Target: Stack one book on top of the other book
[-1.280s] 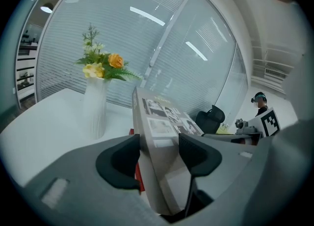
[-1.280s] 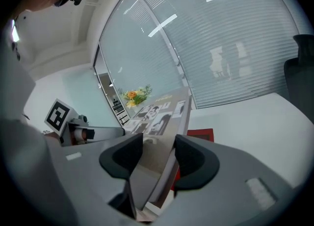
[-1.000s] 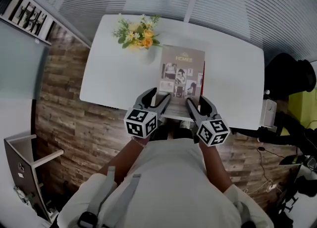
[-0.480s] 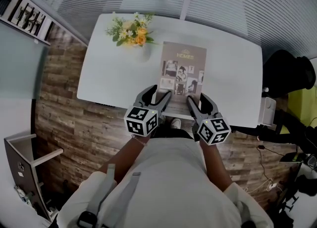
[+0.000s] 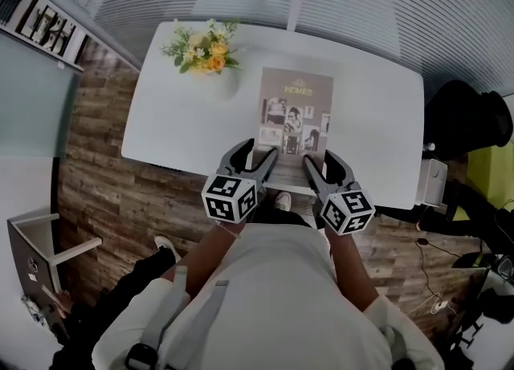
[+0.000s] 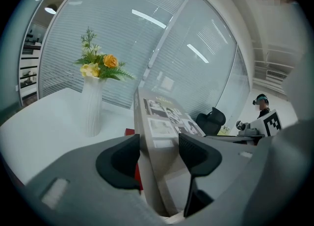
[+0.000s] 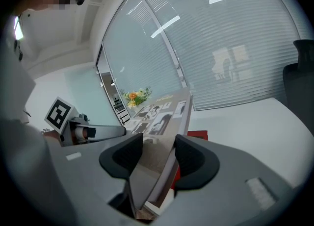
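Note:
A beige photo-cover book (image 5: 295, 113) lies lengthwise on the white table (image 5: 377, 128), its near end at the table's front edge. My left gripper (image 5: 262, 156) is shut on its near left corner, and my right gripper (image 5: 316, 163) is shut on its near right corner. In the left gripper view the beige book (image 6: 164, 122) runs away between the jaws, with a red book (image 6: 129, 133) showing just beneath it. The right gripper view shows the beige book (image 7: 162, 114) between the jaws, and the red book (image 7: 197, 135) peeks out under its right side. From the head view the red book is hidden.
A white vase (image 5: 226, 84) of yellow flowers (image 5: 201, 47) stands at the table's far left. A black chair (image 5: 467, 129) sits right of the table, and a white shelf unit (image 5: 36, 256) stands on the wood floor at lower left. Blinds cover the window behind.
Both grippers have carried the beige book to the right, away from the vase. The red edge that showed along its right side is now covered.

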